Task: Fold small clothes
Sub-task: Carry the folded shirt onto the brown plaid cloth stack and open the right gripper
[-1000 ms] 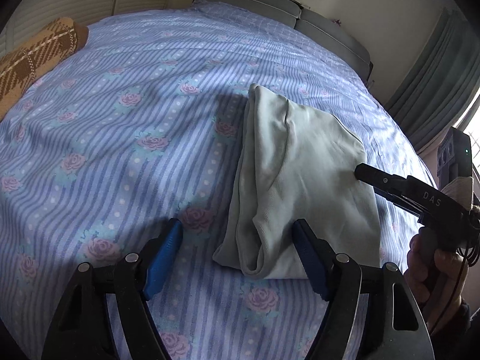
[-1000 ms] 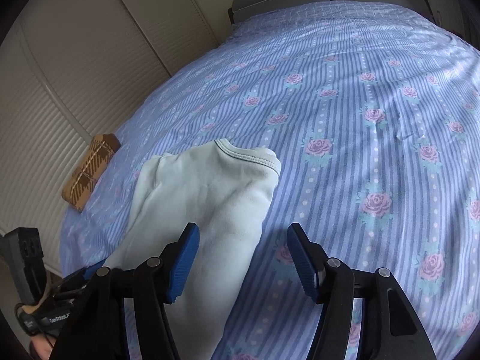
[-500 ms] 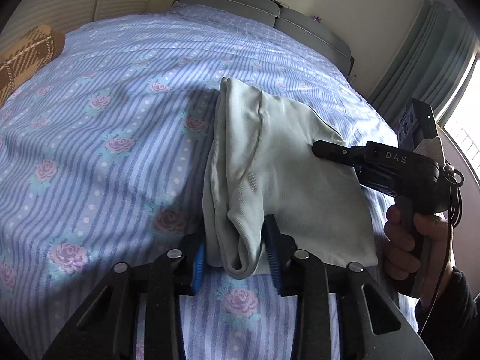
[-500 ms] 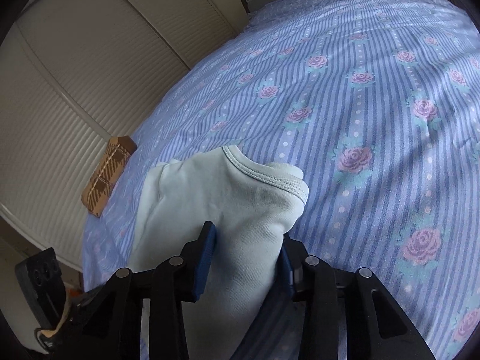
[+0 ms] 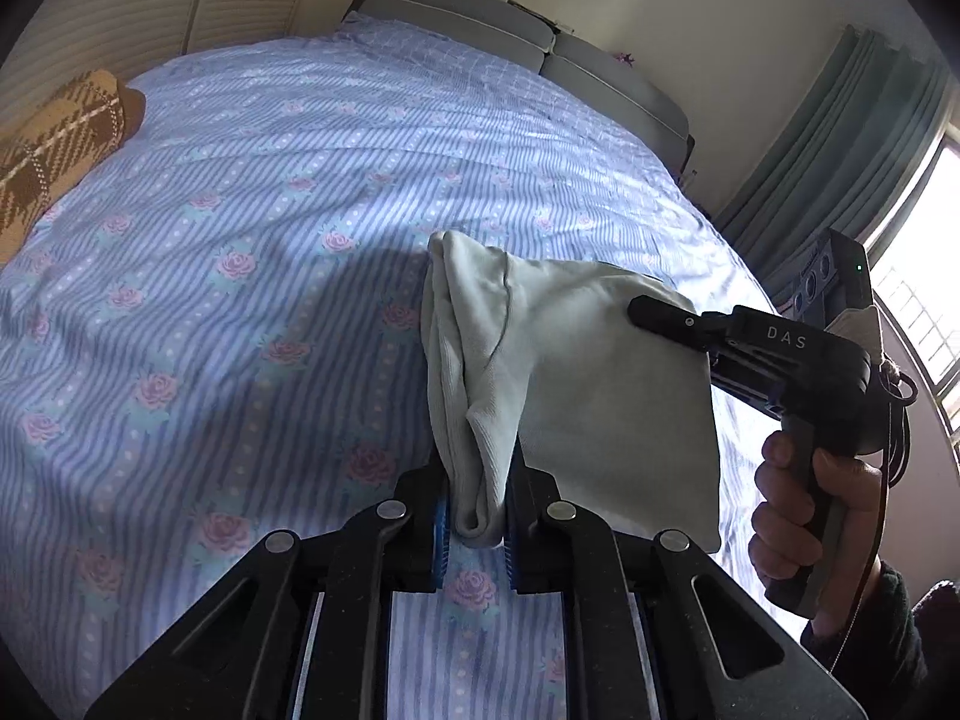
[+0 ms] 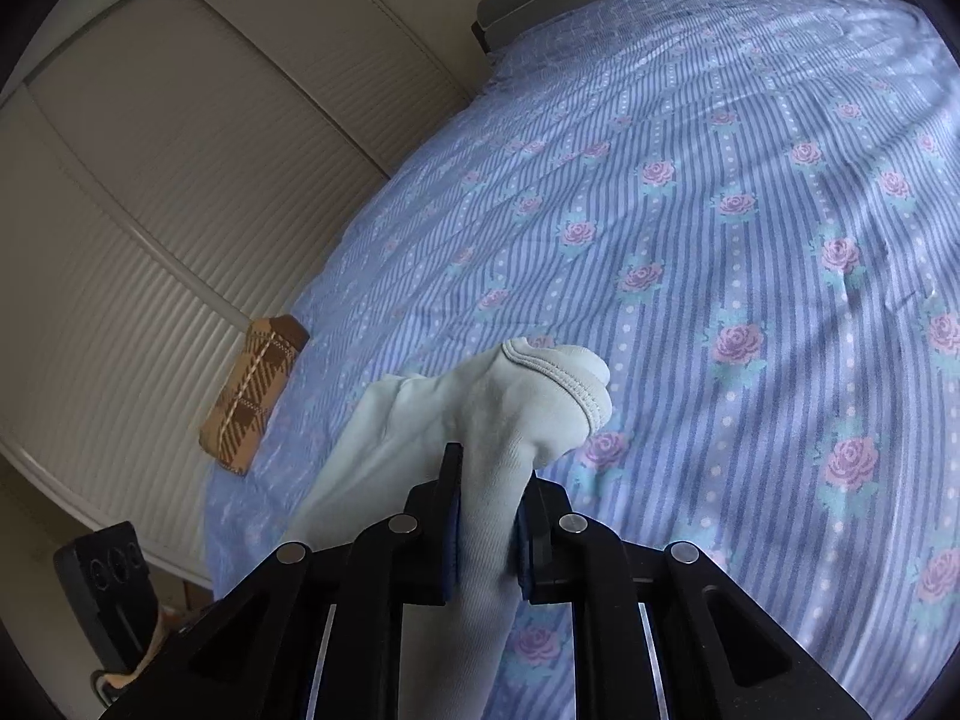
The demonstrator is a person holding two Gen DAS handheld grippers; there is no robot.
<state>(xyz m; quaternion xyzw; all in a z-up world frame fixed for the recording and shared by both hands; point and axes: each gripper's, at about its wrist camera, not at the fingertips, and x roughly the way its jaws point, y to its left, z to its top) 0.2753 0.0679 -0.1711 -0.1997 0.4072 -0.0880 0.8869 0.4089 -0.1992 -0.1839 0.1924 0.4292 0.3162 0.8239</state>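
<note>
The pale green garment [image 5: 576, 396], already folded into a narrow panel, sits at centre of the bed [image 5: 240, 252] and is lifted off the floral sheet at both gripped ends. A second ago it lay flat with both grippers spread open at its edges. Half a second ago the fingers were closing around the cloth. They now stand clamped.

The left gripper [image 5: 474, 531] pinches the bunched end at 6 o'clock in its view, blue pads pressed into the fabric. The right gripper [image 6: 486, 531] holds the ribbed-hem end likewise, the hem curling over at 12 o'clock from its fingers. From the left view the right gripper is seen at 3 o'clock, held in the right hand [image 5: 804, 516].

Judgement: grasp secured at both ends, and the next fold or a carry can proceed. Layers may slip apart if tension is uneven.

A brown plaid item [image 6: 252, 396] lies at the bed's edge, well apart.
</note>
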